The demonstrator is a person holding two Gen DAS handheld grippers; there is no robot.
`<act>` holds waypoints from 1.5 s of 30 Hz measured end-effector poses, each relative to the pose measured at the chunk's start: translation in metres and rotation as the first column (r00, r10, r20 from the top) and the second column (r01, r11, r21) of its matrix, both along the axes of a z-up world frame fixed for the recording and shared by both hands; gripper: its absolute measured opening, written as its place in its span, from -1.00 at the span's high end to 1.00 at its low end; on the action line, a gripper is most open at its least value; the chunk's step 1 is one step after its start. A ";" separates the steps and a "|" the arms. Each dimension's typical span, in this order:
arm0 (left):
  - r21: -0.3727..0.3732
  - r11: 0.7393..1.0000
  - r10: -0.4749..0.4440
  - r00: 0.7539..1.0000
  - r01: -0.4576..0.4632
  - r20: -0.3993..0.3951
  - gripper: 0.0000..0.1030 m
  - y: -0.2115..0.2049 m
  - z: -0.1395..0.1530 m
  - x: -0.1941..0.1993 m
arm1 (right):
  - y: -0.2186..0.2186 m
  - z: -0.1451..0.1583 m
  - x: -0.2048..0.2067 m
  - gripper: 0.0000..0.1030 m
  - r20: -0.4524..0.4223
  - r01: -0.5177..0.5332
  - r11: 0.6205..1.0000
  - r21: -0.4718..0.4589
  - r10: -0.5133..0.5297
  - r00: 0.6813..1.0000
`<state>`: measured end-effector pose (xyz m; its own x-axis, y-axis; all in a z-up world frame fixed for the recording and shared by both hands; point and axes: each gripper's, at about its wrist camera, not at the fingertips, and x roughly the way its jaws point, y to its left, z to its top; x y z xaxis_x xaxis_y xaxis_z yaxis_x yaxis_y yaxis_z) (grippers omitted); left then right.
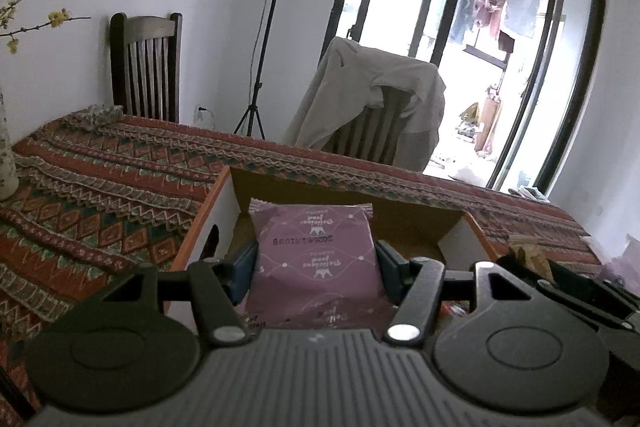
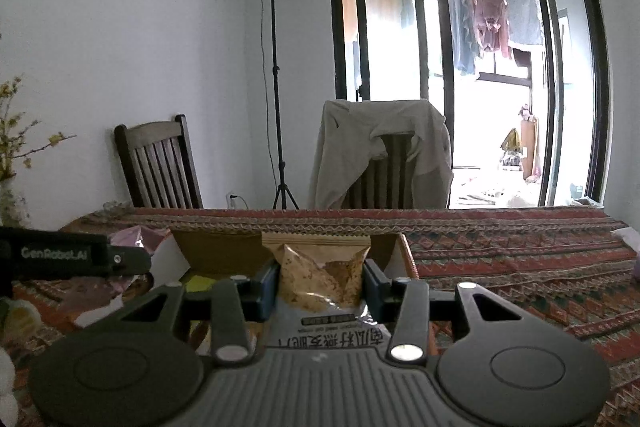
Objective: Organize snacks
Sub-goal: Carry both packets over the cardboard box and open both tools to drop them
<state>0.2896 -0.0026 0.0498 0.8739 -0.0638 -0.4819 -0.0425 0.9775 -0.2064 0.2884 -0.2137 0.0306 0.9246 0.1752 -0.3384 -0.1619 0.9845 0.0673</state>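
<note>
My left gripper (image 1: pixel 316 261) has its jaws clamped on a purple snack packet (image 1: pixel 316 251), pads pressing both side edges, and my right gripper (image 2: pixel 320 285) has its jaws closed on a clear-windowed bag of crisp snack pieces (image 2: pixel 322 275). Both packs hang over the open cardboard box (image 1: pixel 404 223), which sits on the patterned tablecloth (image 1: pixel 100 195) covering the surface; the purple packet is above the box's left half, the crisp bag above its right half.

The main risk I see is a pack slipping: both are soft, air-filled pouches held only by their edges, so either could twist or slide out and land outside the box. Squeezing harder would likely crush the brittle pieces in the bag. My two grippers are also close together above the box, so they could knock each other, or catch the box's upright flaps and shove the box across the cloth.

The purple packet is flat, matte, printed with pale crown motifs and an upside-down date code, its crimped top edge pointing away from me. The crisp bag has a tan top seam, a window showing golden-brown pieces, and a silvery lower part with dark print.
</note>
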 end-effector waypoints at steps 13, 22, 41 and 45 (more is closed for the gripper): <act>0.051 0.999 0.018 1.000 -0.017 -0.023 -0.22 0.000 -0.031 0.031 | 0.008 -0.033 0.035 0.17 -0.035 -0.013 1.000 -0.013 0.013 0.999; 0.064 0.998 0.011 1.000 -0.010 -0.014 -0.38 0.001 -0.043 0.031 | 0.004 -0.042 0.037 -0.03 -0.072 -0.010 1.000 -0.015 0.009 0.997; 0.018 0.998 0.054 0.996 -0.056 0.066 -1.00 0.012 -0.033 0.013 | -0.003 -0.036 0.022 -1.00 -0.045 -0.011 1.000 0.005 0.011 0.999; 0.008 0.999 0.051 0.996 -0.052 0.075 -1.00 0.011 -0.029 0.007 | -0.004 -0.035 0.020 -1.00 -0.048 -0.007 1.000 0.000 0.007 0.999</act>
<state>0.2968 0.0089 0.0212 0.9096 -0.0134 -0.4153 -0.0777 0.9764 -0.2015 0.3081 -0.2174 -0.0046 0.9058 0.1816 -0.3829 -0.1655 0.9834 0.0749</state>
